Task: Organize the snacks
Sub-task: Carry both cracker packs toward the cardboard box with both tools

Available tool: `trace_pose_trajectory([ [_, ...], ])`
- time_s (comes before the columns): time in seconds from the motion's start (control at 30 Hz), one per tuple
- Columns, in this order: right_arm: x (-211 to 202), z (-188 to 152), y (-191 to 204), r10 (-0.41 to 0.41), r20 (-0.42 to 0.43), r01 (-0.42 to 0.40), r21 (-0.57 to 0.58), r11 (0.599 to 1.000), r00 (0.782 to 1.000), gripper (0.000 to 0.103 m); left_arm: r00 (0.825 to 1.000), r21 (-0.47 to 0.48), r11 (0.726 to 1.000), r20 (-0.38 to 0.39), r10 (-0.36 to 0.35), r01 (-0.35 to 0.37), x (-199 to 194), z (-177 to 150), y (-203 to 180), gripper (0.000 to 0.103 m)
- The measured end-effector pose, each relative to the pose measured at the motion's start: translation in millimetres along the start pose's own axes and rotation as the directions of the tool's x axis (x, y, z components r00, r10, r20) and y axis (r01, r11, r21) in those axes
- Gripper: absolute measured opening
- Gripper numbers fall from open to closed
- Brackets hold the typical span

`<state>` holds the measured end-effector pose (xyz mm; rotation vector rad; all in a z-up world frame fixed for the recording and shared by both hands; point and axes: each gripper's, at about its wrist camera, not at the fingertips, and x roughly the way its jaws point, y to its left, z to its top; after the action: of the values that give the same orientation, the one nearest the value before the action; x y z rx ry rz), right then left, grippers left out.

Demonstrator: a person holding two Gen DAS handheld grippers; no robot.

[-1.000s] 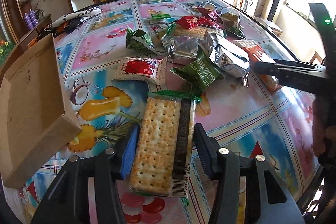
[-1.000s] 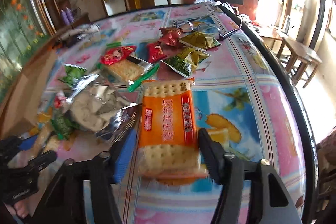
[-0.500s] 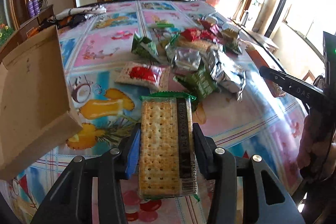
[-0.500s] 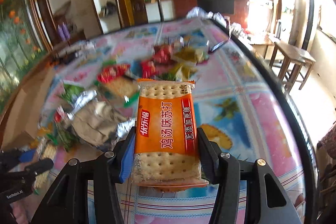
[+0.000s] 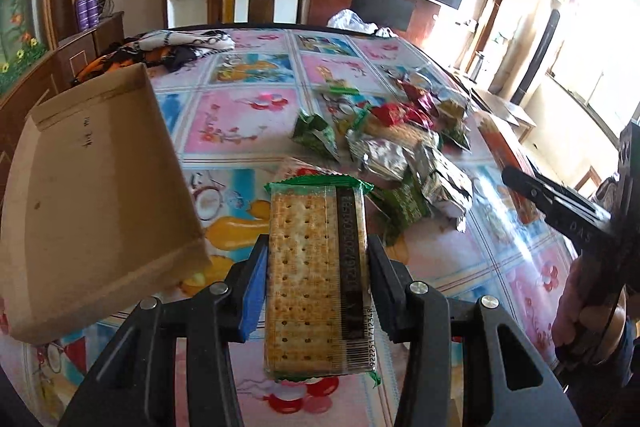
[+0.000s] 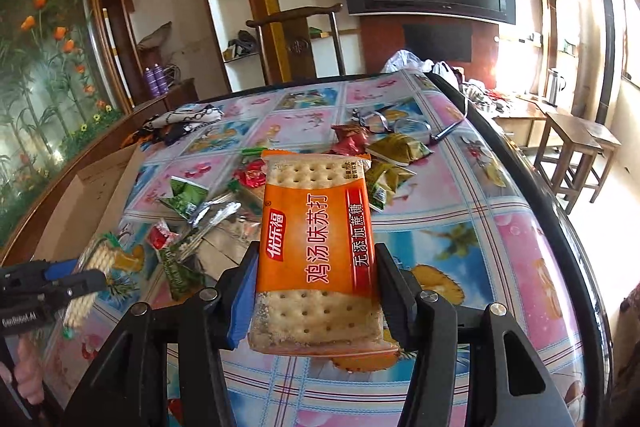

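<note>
Two cracker packs are clamped above the table (image 5: 248,123): green pack (image 5: 316,279) in the left gripper (image 5: 316,291), orange pack (image 6: 316,251) in the right gripper (image 6: 316,291). Squeezing harder could crush the crackers; the box (image 5: 92,187) sits near left.

My left jaws, black with one blue pad, grip a green-edged clear cracker pack (image 5: 316,279) showing pale dotted crackers. My right jaws grip an orange cracker pack (image 6: 316,247) with white lettering. The bench (image 5: 248,119) wears pink-and-blue fruit-patterned squares. At nine o'clock, a plain brown cardboard box (image 5: 92,187).
</note>
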<state>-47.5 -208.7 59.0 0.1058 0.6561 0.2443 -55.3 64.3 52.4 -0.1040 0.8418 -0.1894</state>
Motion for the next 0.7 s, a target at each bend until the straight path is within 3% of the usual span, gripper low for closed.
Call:
trace_pose_trajectory([
  [0.27,3,-1,20,0.098,-0.023,-0.098,0.03,0.995,0.995,0.057,1.0,-0.069,0.998,0.027,0.012,-0.01,-9,11,32,0.045],
  [0.7,34,13,107,0.25,-0.125,-0.257,-0.043,0.965,0.96,0.058,0.995,-0.188,0.981,0.072,0.063,-0.049,-26,29,98,0.045],
])
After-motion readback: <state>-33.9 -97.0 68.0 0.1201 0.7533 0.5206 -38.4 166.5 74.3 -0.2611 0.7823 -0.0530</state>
